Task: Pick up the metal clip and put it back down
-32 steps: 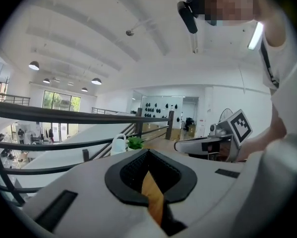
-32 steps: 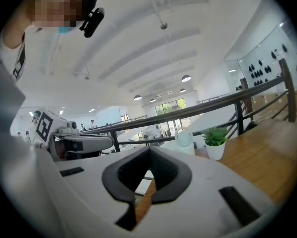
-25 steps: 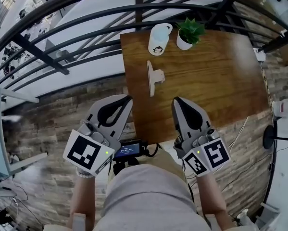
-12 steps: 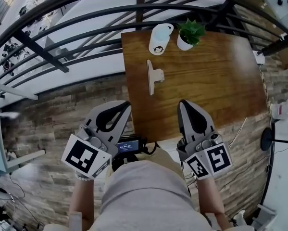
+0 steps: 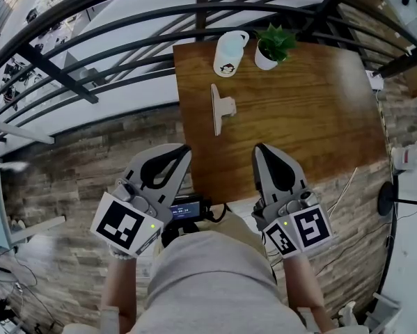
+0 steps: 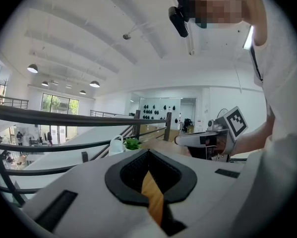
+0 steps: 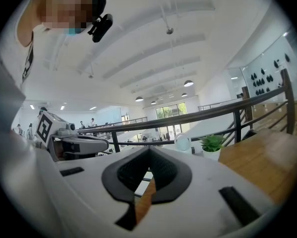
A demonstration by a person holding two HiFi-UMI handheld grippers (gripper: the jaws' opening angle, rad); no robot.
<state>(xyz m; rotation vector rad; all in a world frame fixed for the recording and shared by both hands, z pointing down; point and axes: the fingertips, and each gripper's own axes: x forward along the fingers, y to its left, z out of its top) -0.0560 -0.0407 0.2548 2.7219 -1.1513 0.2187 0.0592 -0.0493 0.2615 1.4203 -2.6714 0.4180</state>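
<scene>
Left tongs (image 5: 185, 147) and right tongs (image 5: 257, 147) stay clenched, empty, at the desk (image 5: 312, 117) edge. Metal clip (image 5: 218, 108) lies unmoved ahead, with the mug (image 5: 228, 54) and plant (image 5: 273, 46) beyond it.

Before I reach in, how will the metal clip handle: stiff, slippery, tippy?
The metal clip looks like rigid sheet metal, so it probably stays stiff when lifted. It lies low and long on the smooth wooden table, so a push would likely slide or pivot it, not roll it. Bare metal may be slippery to grasp.
</scene>
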